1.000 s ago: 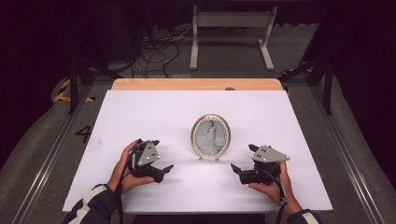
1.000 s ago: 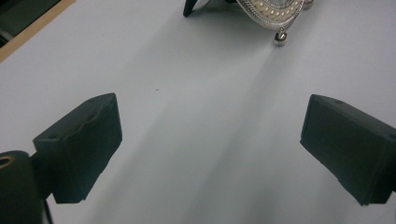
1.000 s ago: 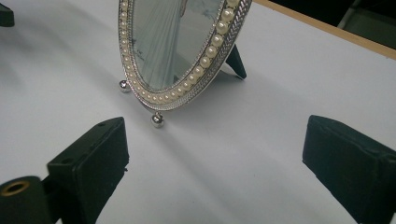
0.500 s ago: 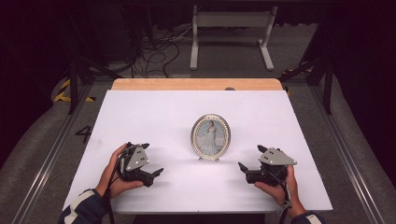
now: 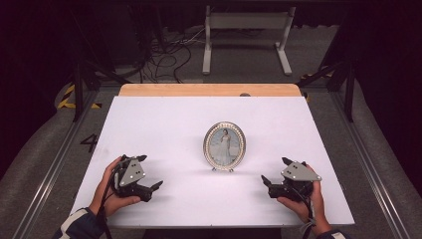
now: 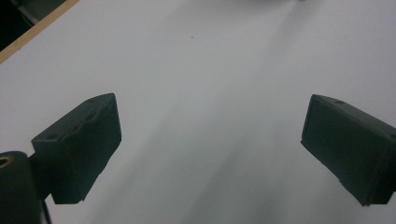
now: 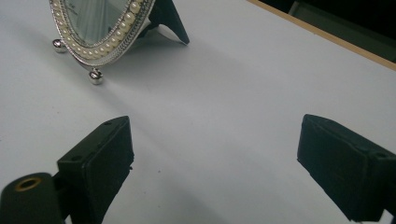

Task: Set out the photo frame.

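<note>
Both grippers rest low at the near edge of the worktop (image 5: 149,119), jaws apart, holding nothing. Left gripper (image 5: 149,172) and right gripper (image 5: 276,172) flank the photo frame (image 5: 224,146), which stands upright between and beyond them, long axis vertical. Right looks slightly nearer. Right gripper view shows the frame's (image 7: 100,28) pearl rim, ball feet and back stand.

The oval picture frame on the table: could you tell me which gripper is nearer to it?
Right. The right gripper sits just right of the frame; the left gripper lies farther off to its left. Both are open.
</note>
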`<state>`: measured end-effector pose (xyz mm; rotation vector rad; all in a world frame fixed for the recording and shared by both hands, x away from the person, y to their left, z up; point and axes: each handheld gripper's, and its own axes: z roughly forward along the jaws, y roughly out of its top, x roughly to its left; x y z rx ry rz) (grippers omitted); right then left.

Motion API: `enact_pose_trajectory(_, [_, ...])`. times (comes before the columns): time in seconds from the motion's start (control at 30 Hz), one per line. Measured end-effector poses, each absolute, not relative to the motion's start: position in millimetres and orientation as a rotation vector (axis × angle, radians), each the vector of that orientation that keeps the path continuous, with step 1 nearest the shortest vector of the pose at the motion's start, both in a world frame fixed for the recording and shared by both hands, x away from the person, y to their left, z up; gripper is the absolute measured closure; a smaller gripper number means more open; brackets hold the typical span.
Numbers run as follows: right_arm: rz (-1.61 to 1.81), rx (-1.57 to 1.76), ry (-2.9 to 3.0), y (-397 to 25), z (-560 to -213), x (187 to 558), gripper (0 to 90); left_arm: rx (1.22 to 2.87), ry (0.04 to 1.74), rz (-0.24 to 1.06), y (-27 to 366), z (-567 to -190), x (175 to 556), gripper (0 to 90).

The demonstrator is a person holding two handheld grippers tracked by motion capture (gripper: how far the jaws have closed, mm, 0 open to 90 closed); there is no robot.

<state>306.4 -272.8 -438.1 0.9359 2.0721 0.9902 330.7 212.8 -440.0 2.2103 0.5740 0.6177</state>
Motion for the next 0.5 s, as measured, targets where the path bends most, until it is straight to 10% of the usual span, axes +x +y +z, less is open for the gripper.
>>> enact_pose_trajectory(0.5, [0.958, 0.98, 2.035, -297.6, -439.9, 296.6, 10.7, 2.147, 0.682, 0.618, 252.1, -445.2, 322.4, 5.6])
